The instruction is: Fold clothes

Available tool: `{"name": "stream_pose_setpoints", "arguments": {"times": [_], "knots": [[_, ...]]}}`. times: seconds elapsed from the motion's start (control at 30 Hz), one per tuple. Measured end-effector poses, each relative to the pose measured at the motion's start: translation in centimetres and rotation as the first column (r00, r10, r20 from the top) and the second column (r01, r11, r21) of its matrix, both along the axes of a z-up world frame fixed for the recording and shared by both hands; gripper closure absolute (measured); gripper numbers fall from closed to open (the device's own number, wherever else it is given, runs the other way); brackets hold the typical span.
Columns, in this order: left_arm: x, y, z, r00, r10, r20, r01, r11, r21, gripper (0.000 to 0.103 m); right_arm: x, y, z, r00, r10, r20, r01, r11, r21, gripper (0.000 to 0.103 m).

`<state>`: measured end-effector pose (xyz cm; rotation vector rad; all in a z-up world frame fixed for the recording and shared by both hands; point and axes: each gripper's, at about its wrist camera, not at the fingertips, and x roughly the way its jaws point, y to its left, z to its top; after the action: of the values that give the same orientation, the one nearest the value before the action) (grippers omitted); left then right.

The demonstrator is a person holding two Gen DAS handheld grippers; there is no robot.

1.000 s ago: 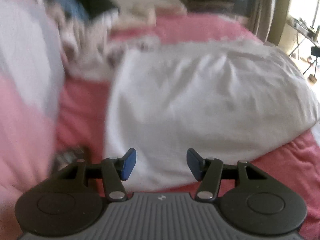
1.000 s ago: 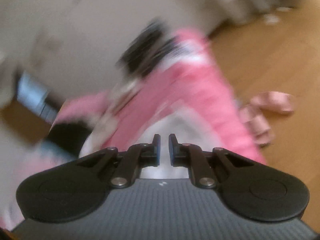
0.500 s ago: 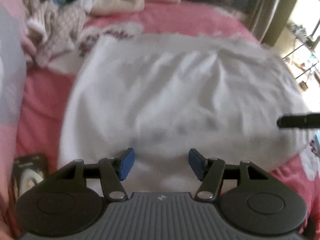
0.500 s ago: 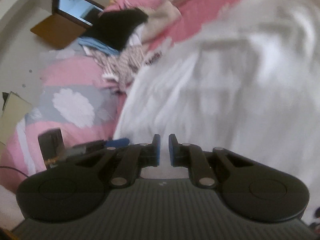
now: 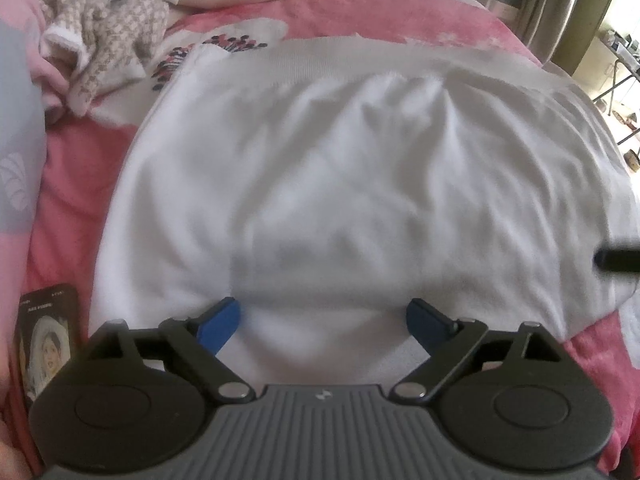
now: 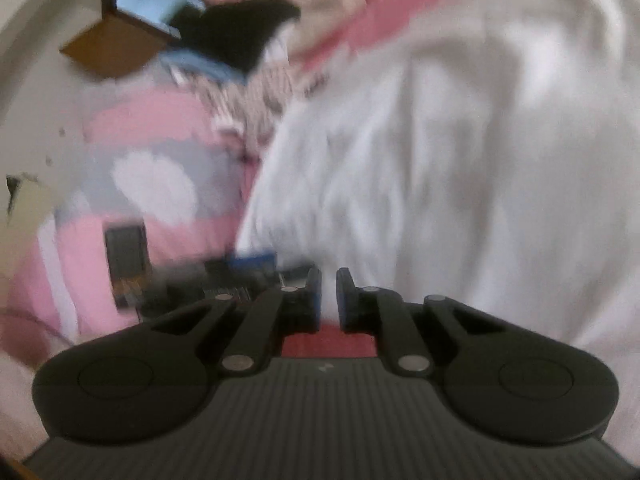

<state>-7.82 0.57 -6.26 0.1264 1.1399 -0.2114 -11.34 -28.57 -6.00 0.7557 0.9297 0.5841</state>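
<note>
Several loose clothes heaped beyond white garment — photo card beside it.

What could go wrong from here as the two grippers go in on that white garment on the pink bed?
1. The left gripper, whose jaws have just been opening wide over the white garment, may pinch the pink bedcover along with the near hem.
2. The right gripper is shut with nothing between its jaws, so it would likely push the cloth into wrinkles instead of gripping.
3. The photo card lies beside the garment's edge and could be dragged.
</note>
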Motion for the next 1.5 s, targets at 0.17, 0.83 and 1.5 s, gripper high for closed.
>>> {"name": "stream_pose_setpoints", "arguments": {"times": [0.17, 0.83, 1.5], "knots": [[0.2, -0.2, 0.0, 1.0, 0.009, -0.003, -0.009, 1.0, 0.011, 0.009, 0.9, -1.6, -0.5, 0.991, -0.131, -0.026, 0.13, 0.991, -0.035, 0.095], [0.2, -0.7, -0.3, 1.0, 0.017, -0.001, -0.017, 0.999, 0.034, 0.006, -0.6, -0.4, 2.7, 0.995, -0.094, 0.032, 0.099, 0.949, -0.299, 0.084], [0.2, -0.5, -0.5, 0.999, 0.038, 0.005, -0.038, 0.998, 0.041, 0.0, -0.1, 1.9, 3.6, 0.987, -0.096, 0.125, 0.156, 0.718, -0.678, 0.042]]}}
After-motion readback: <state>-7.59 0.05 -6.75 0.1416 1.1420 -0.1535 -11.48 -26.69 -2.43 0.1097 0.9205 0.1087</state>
